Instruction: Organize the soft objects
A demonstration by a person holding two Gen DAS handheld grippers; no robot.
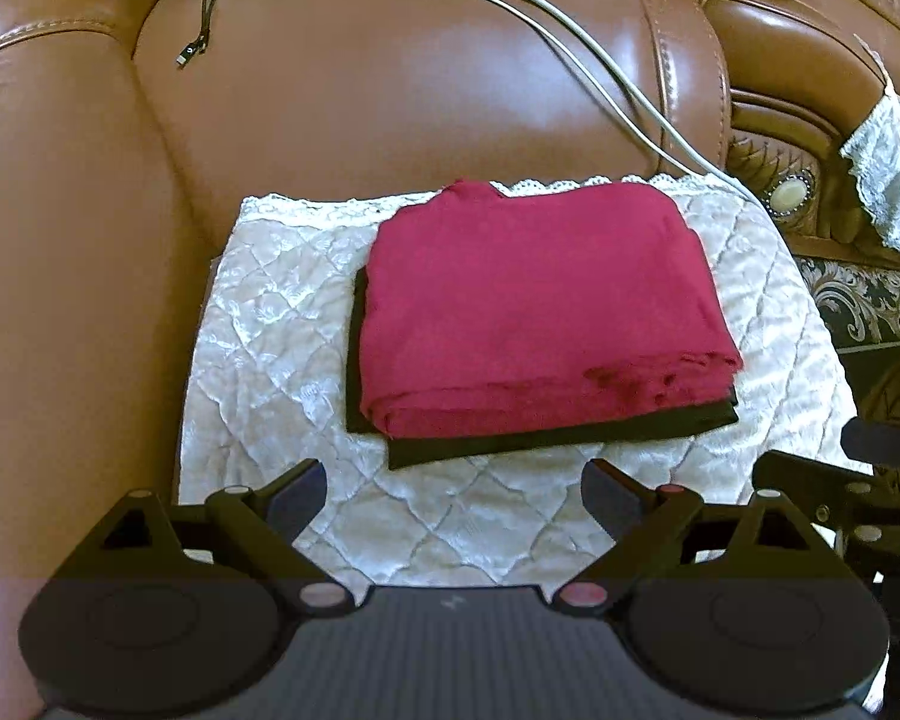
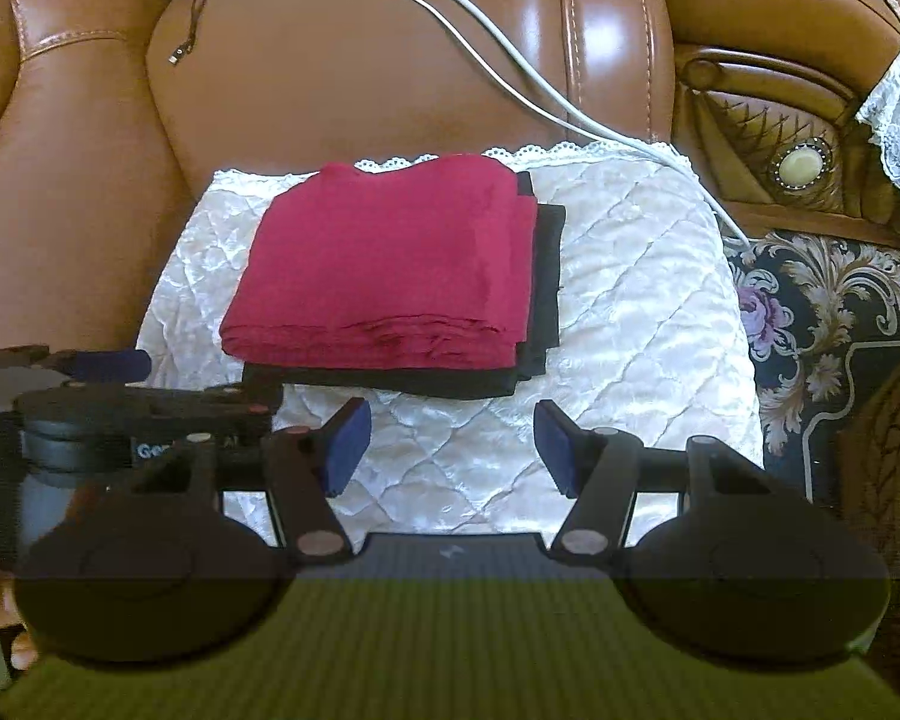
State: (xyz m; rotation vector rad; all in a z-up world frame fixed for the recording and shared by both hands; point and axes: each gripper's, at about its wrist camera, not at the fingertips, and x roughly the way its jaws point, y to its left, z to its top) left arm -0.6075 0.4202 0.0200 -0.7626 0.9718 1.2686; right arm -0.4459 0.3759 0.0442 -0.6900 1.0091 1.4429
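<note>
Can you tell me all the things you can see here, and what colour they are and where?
red cloth: one, crimson, folded, on top of the black cloth
black cloth: one, black, folded, under the red one
quilted cover: one, white, lace-edged, on the sofa seat
sofa: one, brown leather
white cables: two, over the backrest
black cable: one, upper left of the backrest
rug: one, dark, floral, right of the seat
left gripper: open, empty
right gripper: open, empty

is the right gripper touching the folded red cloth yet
Apart. The right wrist view shows the right gripper open, with bare white quilted cover between it and the red cloth.
</note>
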